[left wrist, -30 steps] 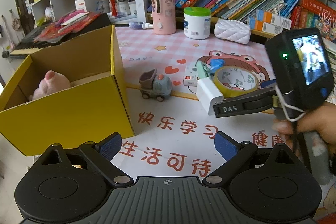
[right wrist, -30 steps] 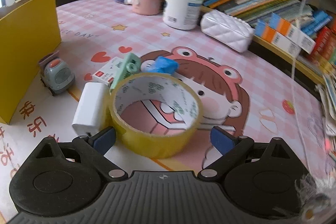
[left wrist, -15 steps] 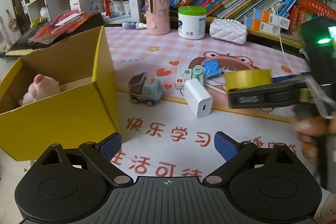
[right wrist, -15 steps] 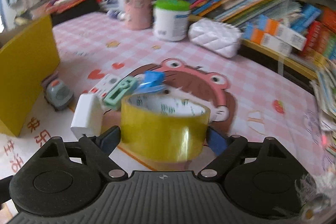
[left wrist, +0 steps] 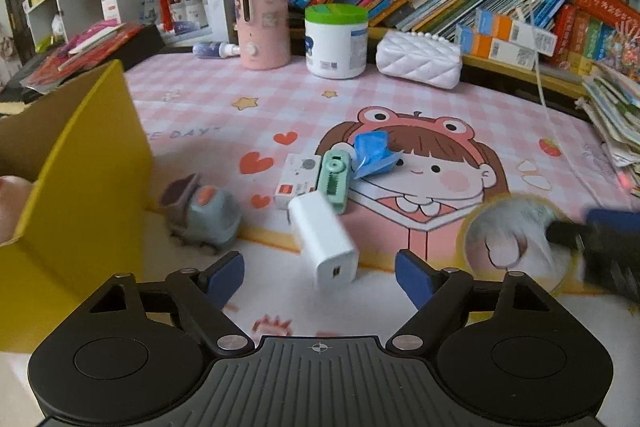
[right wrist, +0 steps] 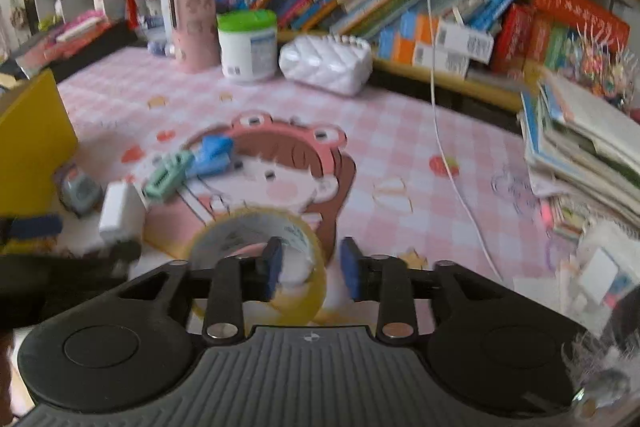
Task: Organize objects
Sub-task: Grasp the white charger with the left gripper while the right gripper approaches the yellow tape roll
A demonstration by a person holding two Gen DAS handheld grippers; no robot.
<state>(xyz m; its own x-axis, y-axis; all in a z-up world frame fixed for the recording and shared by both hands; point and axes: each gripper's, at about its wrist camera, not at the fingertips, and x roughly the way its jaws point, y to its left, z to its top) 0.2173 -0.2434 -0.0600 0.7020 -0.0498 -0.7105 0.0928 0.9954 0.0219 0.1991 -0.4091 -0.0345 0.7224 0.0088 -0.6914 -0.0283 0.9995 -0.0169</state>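
Left wrist view: my left gripper (left wrist: 319, 273) hangs over the pink checked cartoon play mat (left wrist: 400, 107) with its blue pads spread and closing. The white rectangular plug-in charger block (left wrist: 323, 241) lies between and just beyond them, and the pads do not press on it. Beside it on the mat lie a small grey toy truck with an orange spot (left wrist: 202, 213), a mint-green correction-tape dispenser (left wrist: 335, 179), a white-and-red flat card box (left wrist: 298, 179) and a crumpled blue wrapper (left wrist: 372, 155). The open yellow cardboard box (left wrist: 80, 195) stands at the left edge, with something pink and soft showing inside.

Right wrist view: my right gripper (right wrist: 310, 269) has its jaws closing. The left pad sits inside the ring of the yellow-brown roll of packing tape (right wrist: 260, 259), and the right pad is outside its wall, so the wall lies between them. Blur keeps me from saying whether both pads already bear on it or whether the roll is clear of the mat.

Step in hand, as I judge it: two pickups at once, the tape roll on the right and the charger on the left, both presumably bound for the yellow box.

The next move calls for finishing each pinch before lifting. The left pads must meet the charger's flat sides squarely, as it lies skewed to them. The carry to the box must clear its near wall.
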